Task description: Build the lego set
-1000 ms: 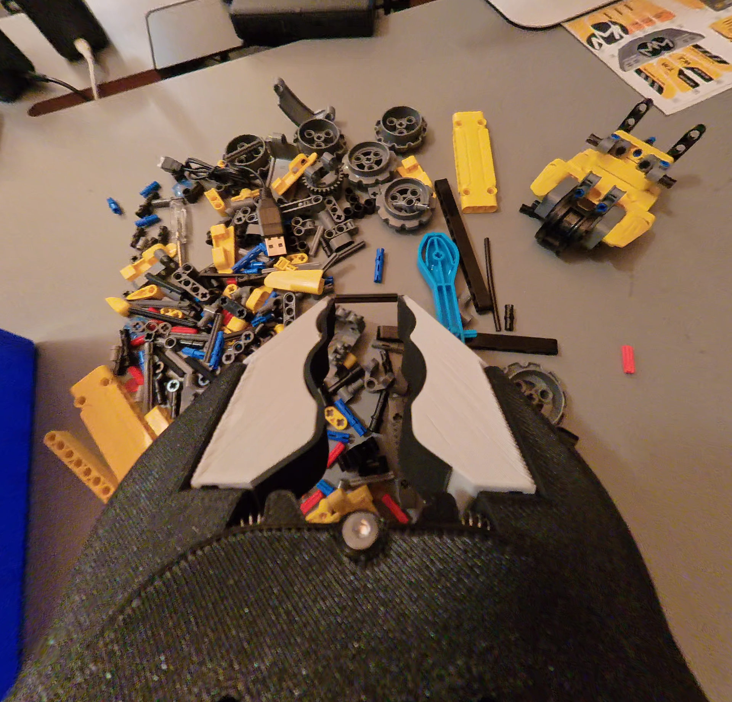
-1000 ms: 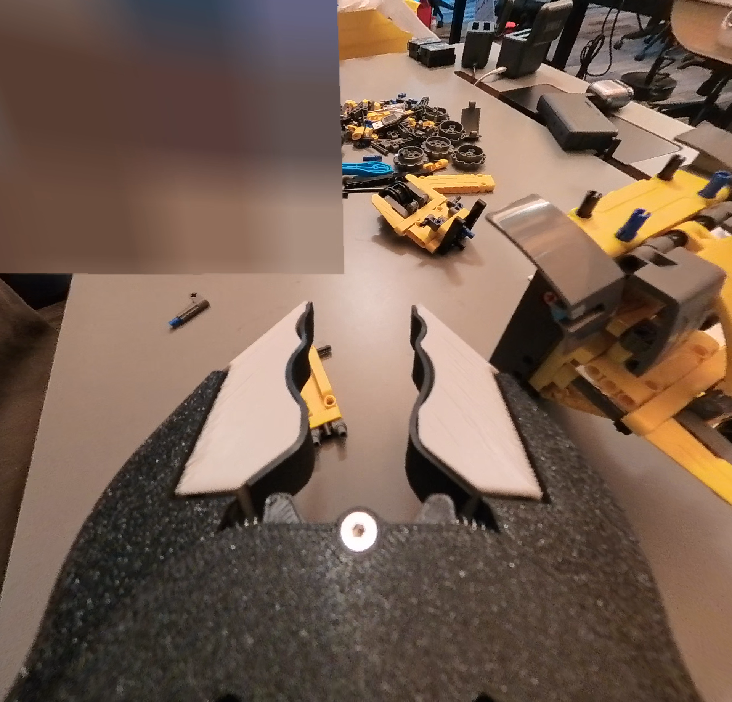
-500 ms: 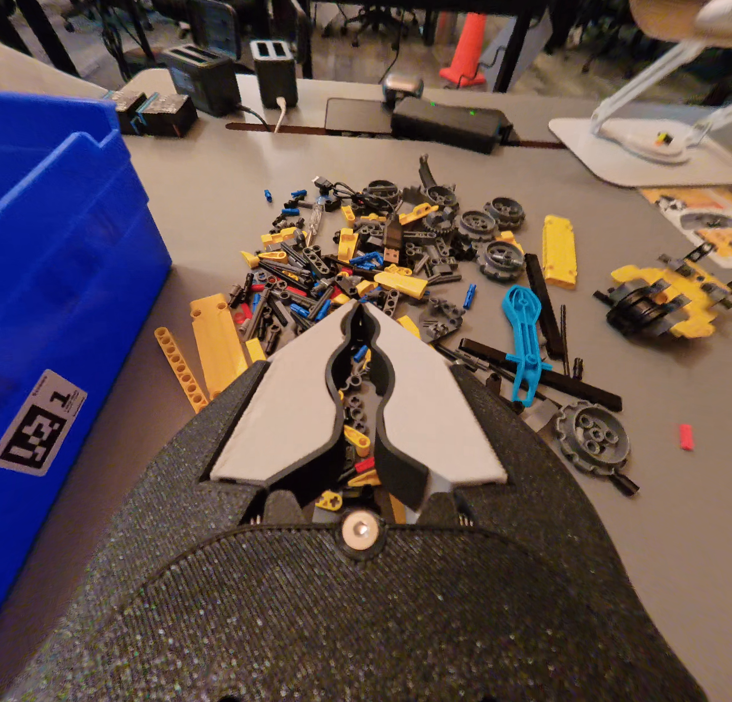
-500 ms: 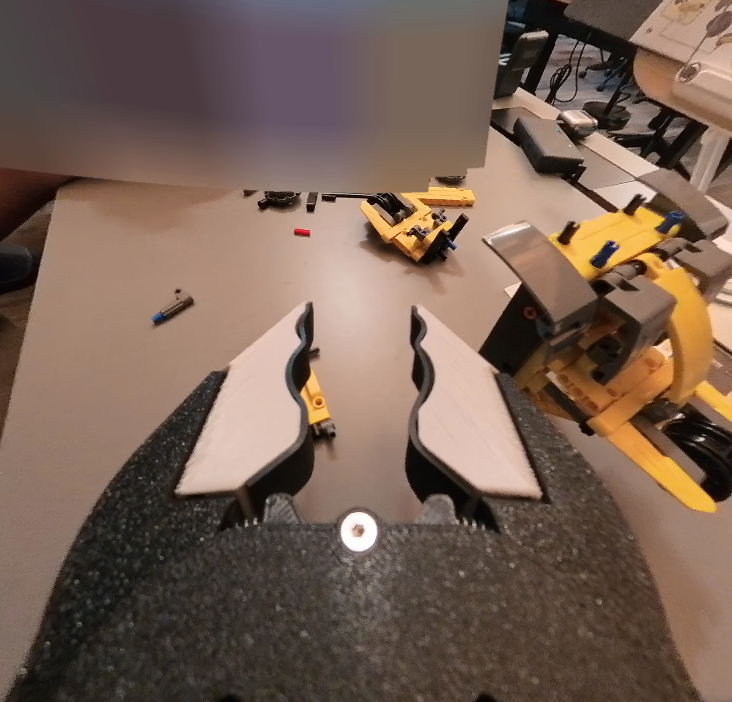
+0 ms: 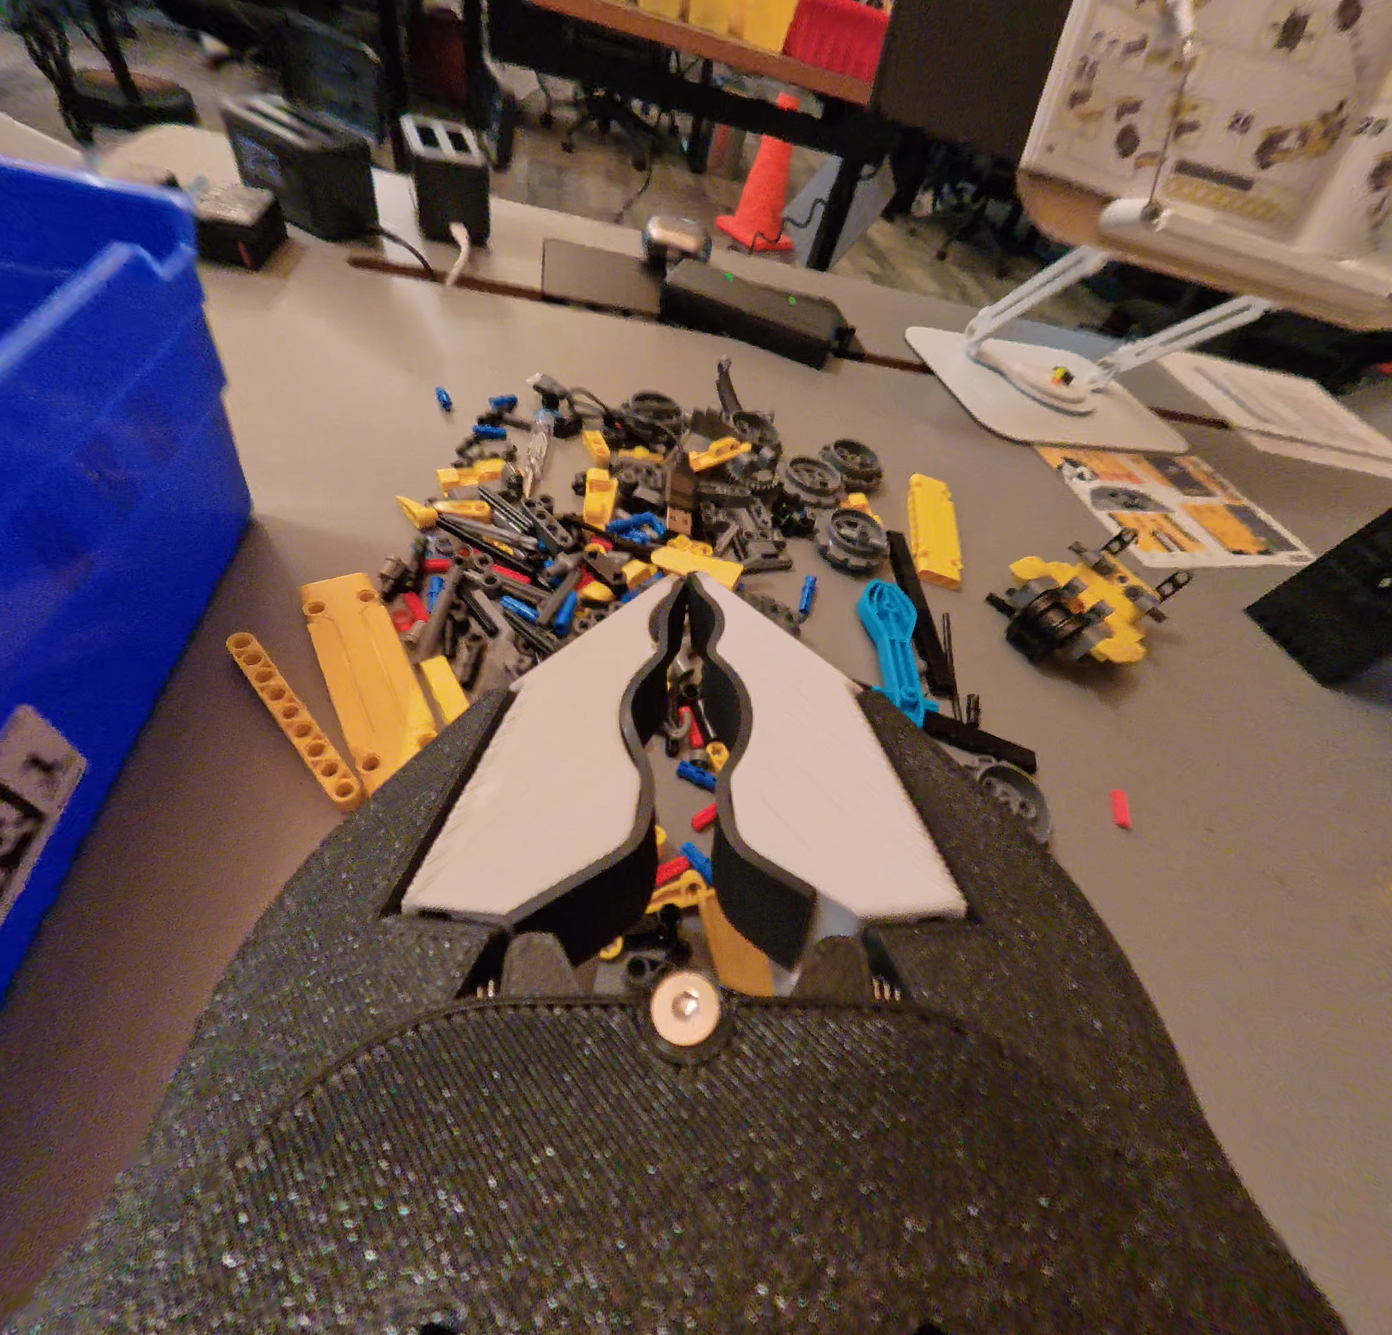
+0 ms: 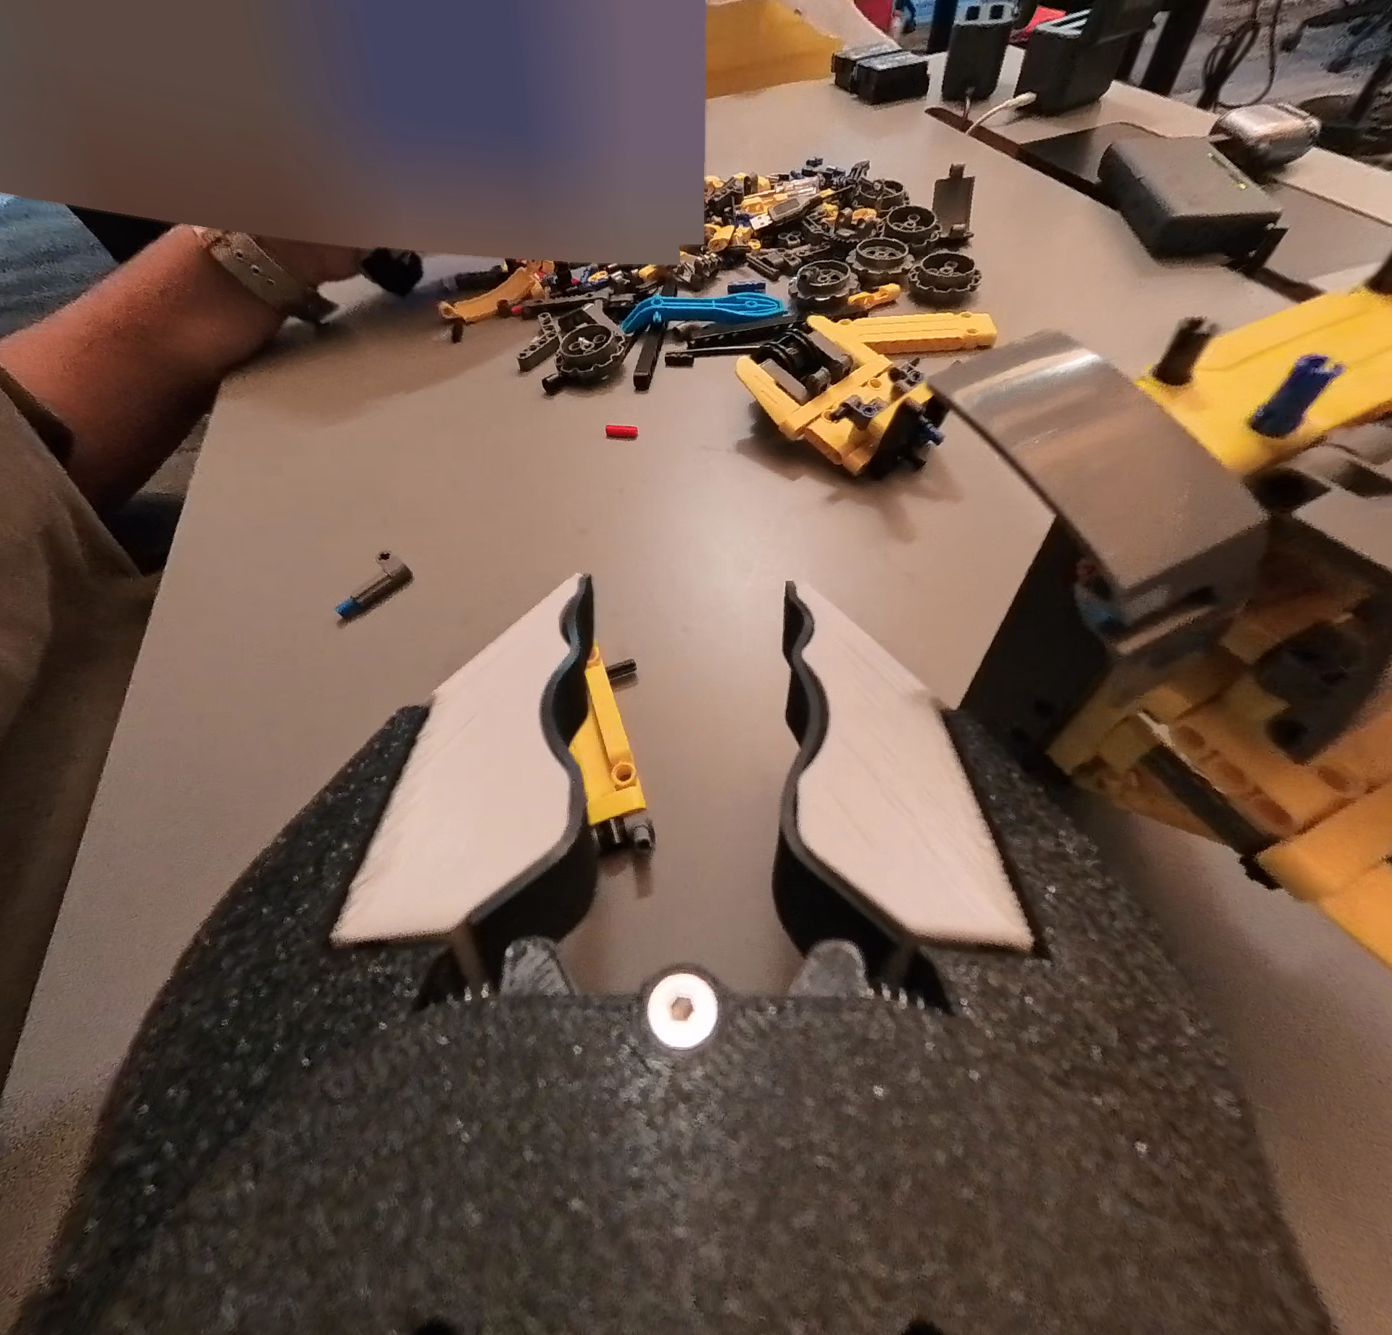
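My left gripper (image 5: pixel 685 583) is shut, its tips meeting above the near edge of a pile of loose black, yellow, blue and red building-toy parts (image 5: pixel 602 538) on the grey table (image 5: pixel 1205 884). I see no part between the tips. My right gripper (image 6: pixel 685 591) is open and low over the table. A small yellow beam with black pins (image 6: pixel 612 741) lies against the inside of its left finger. A large yellow and grey toy model (image 6: pixel 1175 666) stands just right of its right finger.
A blue bin (image 5: pixel 98 508) stands left of the pile. A small yellow sub-assembly (image 5: pixel 1077 609), a blue tool (image 5: pixel 892 636) and a sticker sheet (image 5: pixel 1175 508) lie to the right. A person's arm (image 6: pixel 151 334) rests at the table's left. A grey pin (image 6: pixel 374 591) lies nearby. The grippers' ends are close to 35 centimeters from one another. The grey pin (image 6: pixel 374 591) is about 15 centimeters from my right fingertips.
My left gripper has closed from open to shut and has risen and tilted back from the pile. My right gripper stays open by the yellow beam; its view has swung slightly.
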